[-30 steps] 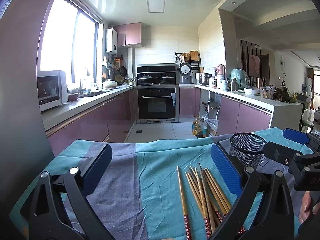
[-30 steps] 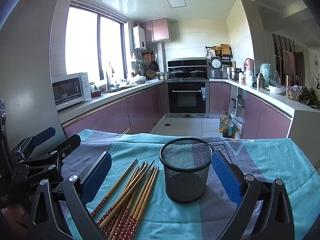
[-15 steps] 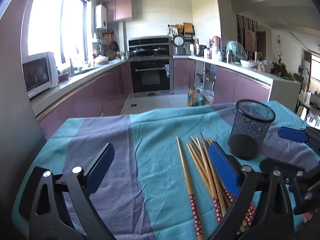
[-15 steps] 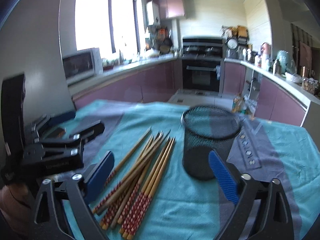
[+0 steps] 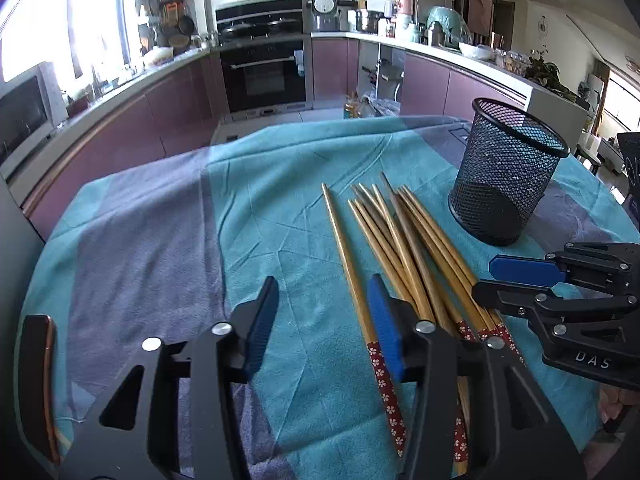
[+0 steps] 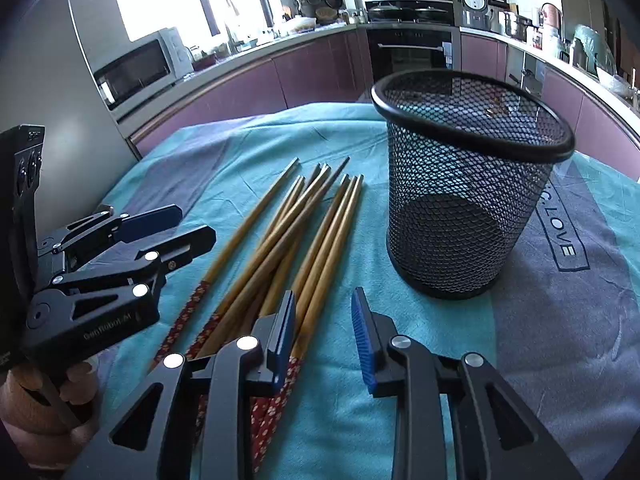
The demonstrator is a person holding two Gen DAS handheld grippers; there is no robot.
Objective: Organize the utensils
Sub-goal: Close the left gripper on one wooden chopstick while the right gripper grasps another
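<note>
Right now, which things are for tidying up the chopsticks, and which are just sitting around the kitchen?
For the job:
- chopsticks, lying loose on the cloth
- black mesh cup, upright and empty
- left gripper and right gripper, both closing, nothing between their jaws

Just lying about:
- microwave
- oven
- rice cooker
- teal tablecloth

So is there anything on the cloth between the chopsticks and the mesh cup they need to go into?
Nothing visible. The chopsticks lie flat beside the mesh cup, with only bare cloth between them. The cup stands upright and looks empty. Both grippers, left and right, are closing with nothing between their fingers.
</note>
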